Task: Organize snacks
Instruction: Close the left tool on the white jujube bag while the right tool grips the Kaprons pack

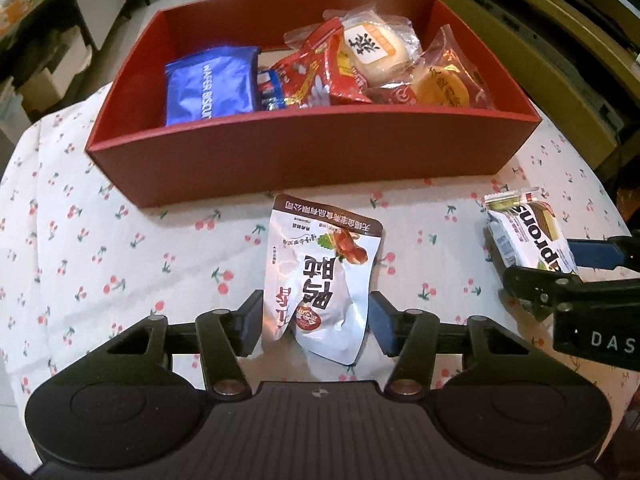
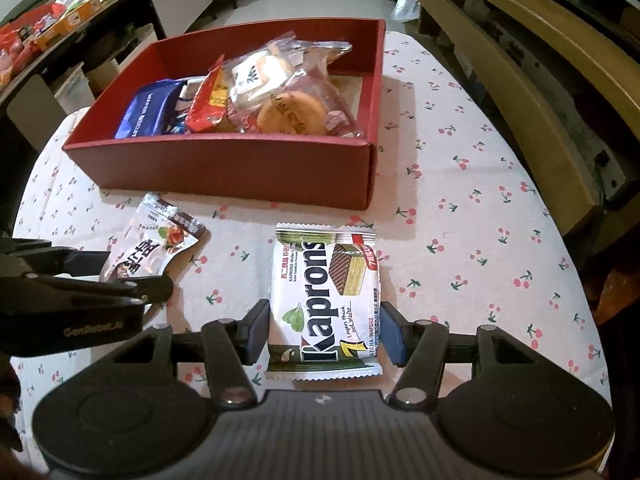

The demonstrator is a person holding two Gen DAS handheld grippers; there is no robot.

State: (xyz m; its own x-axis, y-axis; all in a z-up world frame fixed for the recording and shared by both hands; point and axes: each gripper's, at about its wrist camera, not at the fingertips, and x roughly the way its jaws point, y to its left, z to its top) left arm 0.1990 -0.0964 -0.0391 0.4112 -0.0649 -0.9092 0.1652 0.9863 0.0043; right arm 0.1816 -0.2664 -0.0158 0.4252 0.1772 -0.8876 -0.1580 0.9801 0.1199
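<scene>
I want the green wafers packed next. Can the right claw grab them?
Probably yes: the right claw is open with the Kaprons wafer pack lying flat between its fingers, nothing blocking.

Evenly lit from overhead, moderately bright at centre, dimmer toward the corners. Strong fisheye bending at the edges, with dark vignetting in the lower corners of both views. Soft shadow beneath the near wall of the red box point(image 1: 304, 152), falling onto the cherry-print tablecloth point(image 1: 100, 248). Sharp glare on the silver snack pouch point(image 1: 320, 280) and on the clear wrappers inside the box. Slight haze and washed-out whites over the floor at top. Crisp print on the Kaprons wafer pack point(image 2: 324, 300); background shelves point(image 2: 52, 20) soft and noisy. No motion blur anywhere.
</scene>
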